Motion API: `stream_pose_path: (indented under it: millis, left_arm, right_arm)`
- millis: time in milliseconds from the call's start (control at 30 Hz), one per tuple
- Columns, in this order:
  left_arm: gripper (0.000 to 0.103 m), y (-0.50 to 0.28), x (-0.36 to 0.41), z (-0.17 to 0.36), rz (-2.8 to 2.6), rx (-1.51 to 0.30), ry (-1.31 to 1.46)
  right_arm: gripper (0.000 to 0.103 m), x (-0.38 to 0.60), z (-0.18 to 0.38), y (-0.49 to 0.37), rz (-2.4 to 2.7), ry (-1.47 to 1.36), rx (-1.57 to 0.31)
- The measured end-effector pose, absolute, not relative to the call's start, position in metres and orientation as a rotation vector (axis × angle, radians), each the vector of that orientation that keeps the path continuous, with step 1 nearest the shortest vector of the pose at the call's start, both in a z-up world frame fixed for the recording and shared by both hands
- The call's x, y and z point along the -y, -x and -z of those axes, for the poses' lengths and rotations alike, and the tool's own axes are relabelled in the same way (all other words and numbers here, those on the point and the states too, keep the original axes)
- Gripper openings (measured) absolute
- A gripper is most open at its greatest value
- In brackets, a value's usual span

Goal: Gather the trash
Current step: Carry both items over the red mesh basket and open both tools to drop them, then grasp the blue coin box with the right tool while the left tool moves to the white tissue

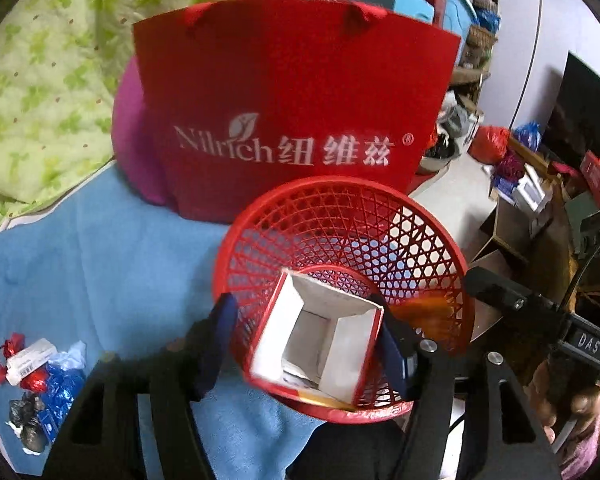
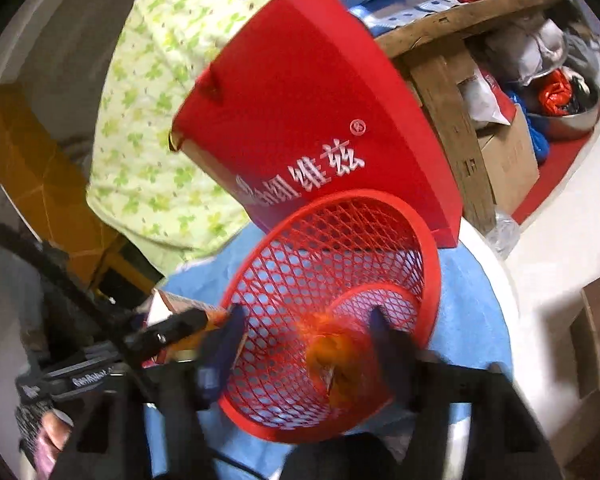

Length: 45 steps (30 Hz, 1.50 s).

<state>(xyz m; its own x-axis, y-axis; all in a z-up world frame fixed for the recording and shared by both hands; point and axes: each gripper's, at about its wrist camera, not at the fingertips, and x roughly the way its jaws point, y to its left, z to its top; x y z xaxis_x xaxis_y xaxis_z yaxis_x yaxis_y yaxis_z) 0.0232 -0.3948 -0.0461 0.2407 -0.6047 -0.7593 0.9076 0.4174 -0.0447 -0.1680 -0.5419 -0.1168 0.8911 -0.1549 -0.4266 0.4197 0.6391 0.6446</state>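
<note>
Where the blue terry towel (image 1: 100,264) covers the surface, one pale green leaf-print quilt (image 1: 40,92) bunched behind it. One large red paper gift bag (image 1: 292,92) upright on the towel, white print reading "Nilrich" plus three Chinese characters and a registered-mark symbol; same bag in the right wrist view (image 2: 320,120), only the last characters legible. One magenta cushion-like object (image 1: 134,140) pressed against the bag's left side; material unclear.

One round red plastic lattice basket (image 1: 340,240), tipped toward the cameras, just in front of the bag. Inside it, two pieces of trash counted: one open red-edged white cardboard carton (image 1: 316,340), mouth facing the left wrist camera, and one blurred orange wrapper (image 2: 332,352) low in the basket.

Left gripper (image 1: 308,344): jaws apart, straddling the carton, pads apparently off its sides though close. Right gripper (image 2: 304,336): jaws apart, wrapper between them, no pad contact visible; blur limits certainty. "DAS" readable on the right gripper as seen from the left; "GenRobot" on the left gripper as seen from the right.

One small heap of remaining trash (image 1: 36,384) at the towel's near-left corner, well apart from the basket: barcode-labelled white tag, red ribbon, blue foil, dark wrappers; individual count not resolvable.
</note>
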Motion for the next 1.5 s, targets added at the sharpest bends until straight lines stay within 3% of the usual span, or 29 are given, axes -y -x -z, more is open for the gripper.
stream_pose_path:
  millis: [267,500,667,800,900,1200,1500]
  left_arm:
    - [0.075,-0.049,0.369,0.021,1.108,-0.766,-0.248]
    - [0.075,-0.035,0.409,0.052,1.154,-0.843,-0.248]
    - [0.075,-0.024,0.373,0.045,1.138,-0.751,-0.264]
    - [0.08,-0.027,0.303,0.044,1.007,-0.655,-0.299]
    - [0.085,-0.044,0.227,0.057,0.852,-0.636,-0.301]
    - [0.085,-0.124,0.007,0.113,0.286,-0.746,-0.249]
    - [0.085,-0.159,-0.075,0.139,0.197,-0.775,-0.159]
  right_arm:
    - [0.072,0.511,0.081,0.159,0.353,-0.741,-0.25]
    - [0.072,0.494,0.05,0.182,0.395,-0.675,-0.155]
    - [0.072,0.488,0.043,0.194,0.368,-0.636,-0.118]
    - [0.072,0.469,0.043,0.171,0.29,-0.596,-0.145]
    - [0.072,0.441,0.04,0.139,0.198,-0.55,-0.193]
    - [0.072,0.327,0.072,-0.003,-0.088,-0.472,-0.496]
    - [0.071,0.217,0.168,-0.144,-0.245,-0.49,-0.887]
